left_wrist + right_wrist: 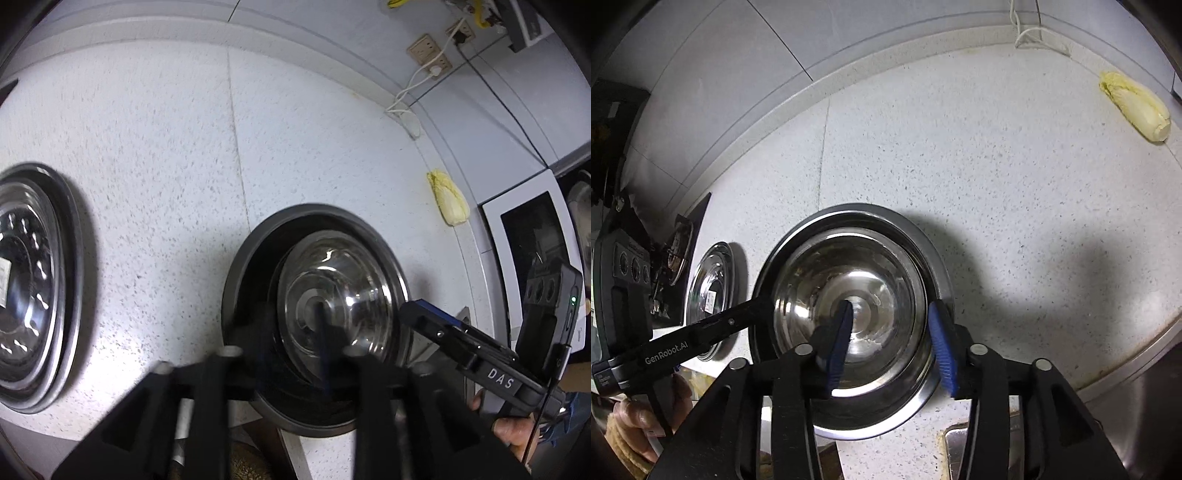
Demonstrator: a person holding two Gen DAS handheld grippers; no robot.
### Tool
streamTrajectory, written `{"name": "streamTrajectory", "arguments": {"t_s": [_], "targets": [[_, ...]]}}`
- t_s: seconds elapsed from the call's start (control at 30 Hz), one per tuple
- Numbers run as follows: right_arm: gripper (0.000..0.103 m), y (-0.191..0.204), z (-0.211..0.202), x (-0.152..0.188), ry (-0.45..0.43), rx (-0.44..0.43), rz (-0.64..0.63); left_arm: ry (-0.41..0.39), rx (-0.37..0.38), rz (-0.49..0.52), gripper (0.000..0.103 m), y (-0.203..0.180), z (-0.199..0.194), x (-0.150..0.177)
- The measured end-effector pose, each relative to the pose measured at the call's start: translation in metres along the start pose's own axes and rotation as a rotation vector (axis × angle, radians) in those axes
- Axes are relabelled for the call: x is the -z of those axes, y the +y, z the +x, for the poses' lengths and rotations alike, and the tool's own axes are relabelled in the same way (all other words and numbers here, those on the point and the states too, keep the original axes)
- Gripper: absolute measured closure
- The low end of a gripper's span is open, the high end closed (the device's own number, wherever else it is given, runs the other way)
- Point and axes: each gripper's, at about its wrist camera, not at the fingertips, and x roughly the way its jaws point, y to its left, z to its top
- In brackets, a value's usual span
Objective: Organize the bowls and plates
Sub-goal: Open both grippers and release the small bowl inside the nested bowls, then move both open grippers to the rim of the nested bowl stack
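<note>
A steel bowl (849, 295) sits in a larger steel plate (934, 266) on the speckled counter, near its front edge. My right gripper (892, 347) is open, its blue pads (840, 343) straddling the bowl's right wall, one pad inside, one outside. My left gripper (291, 354) reaches over the same bowl (332, 291) and plate (240, 288) from the left; one finger is over the plate's rim, the other over the bowl, jaws apart. A second steel plate (33, 284) lies to the left, also in the right wrist view (711, 295).
A pale yellow cabbage (1134, 107) lies at the back right by the wall, also in the left wrist view (448, 203). White cables and sockets (428, 55) are on the wall. A sink edge (1126, 369) is at the right, a stove (676, 251) at the left.
</note>
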Motion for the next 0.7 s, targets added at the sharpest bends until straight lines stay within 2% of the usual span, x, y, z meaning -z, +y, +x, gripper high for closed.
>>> {"name": "streamTrajectory", "arguments": {"t_s": [0.03, 0.07, 0.17, 0.43, 0.53, 0.7], "targets": [[0.050, 0.000, -0.004, 0.000, -0.016, 0.014, -0.006, -0.014, 0.002, 0.009, 0.062, -0.001, -0.005, 0.000], [0.048, 0.000, -0.008, 0.001, -0.033, 0.026, -0.011, -0.030, 0.001, 0.022, 0.060, -0.003, -0.011, -0.001], [0.048, -0.003, -0.016, 0.001, -0.056, 0.026, -0.006, -0.056, 0.008, 0.036, 0.056, -0.003, -0.025, -0.003], [0.044, -0.023, -0.046, 0.001, -0.128, 0.063, 0.017, -0.100, -0.014, 0.031, 0.054, 0.006, -0.047, -0.008], [0.044, -0.030, -0.051, 0.002, -0.134, 0.086, 0.019, -0.086, -0.035, 0.012, 0.054, 0.014, -0.045, -0.007], [0.044, -0.042, -0.041, 0.008, -0.090, 0.077, 0.037, -0.037, -0.062, -0.014, 0.054, 0.028, -0.033, -0.001]]}}
